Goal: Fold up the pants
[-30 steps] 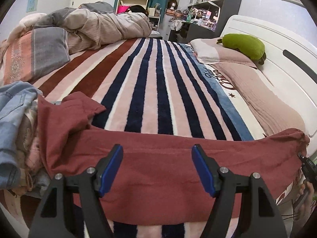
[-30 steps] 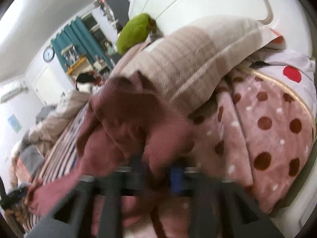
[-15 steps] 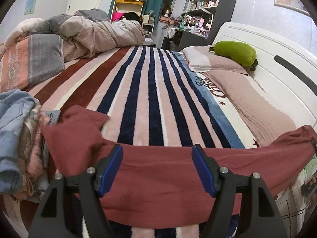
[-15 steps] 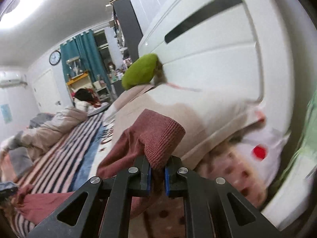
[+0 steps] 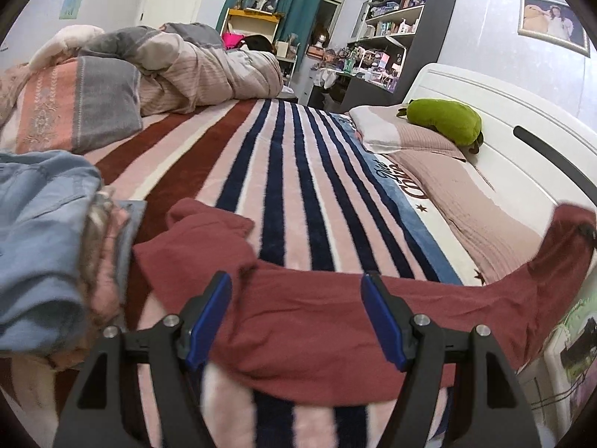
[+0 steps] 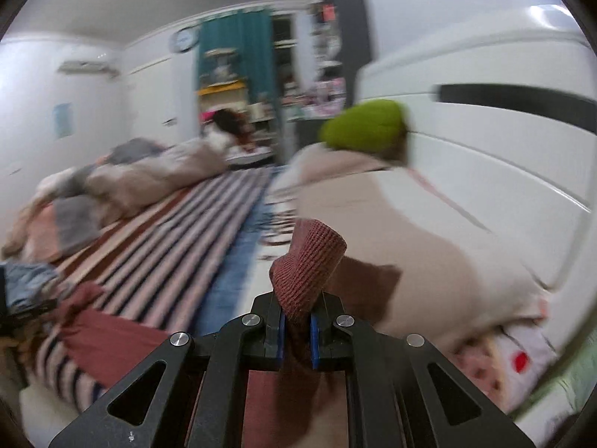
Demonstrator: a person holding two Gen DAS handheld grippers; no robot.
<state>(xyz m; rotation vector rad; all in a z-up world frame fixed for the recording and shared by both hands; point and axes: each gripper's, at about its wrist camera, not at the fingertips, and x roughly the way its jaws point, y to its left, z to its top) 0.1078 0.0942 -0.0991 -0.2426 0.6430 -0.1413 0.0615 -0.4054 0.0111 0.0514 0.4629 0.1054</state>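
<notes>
Dark red knit pants [image 5: 313, 332] lie stretched across the near end of a striped blanket [image 5: 298, 186]. My left gripper [image 5: 296, 321] hovers over their middle, open, with nothing between its blue pads. At the far right edge of the left wrist view the cloth rises off the bed toward my right gripper [image 5: 585, 233]. In the right wrist view my right gripper [image 6: 297, 330] is shut on a ribbed end of the pants [image 6: 308, 261], which sticks up above its pads. The rest of the pants [image 6: 108, 339] trails down to the left.
A heap of blue denim and other clothes [image 5: 41, 246] sits at the left. Pillows [image 5: 447, 171] and a green plush toy [image 5: 444, 121] lie along the white headboard [image 5: 522, 119]. A rumpled duvet [image 5: 179, 71] covers the bed's far end. Shelves [image 5: 391, 37] stand behind.
My right gripper closed on the ribbed end and lifted it well off the bed, rolling level. The pants pulled taut toward the right. My left gripper shifted slightly and stayed open.
</notes>
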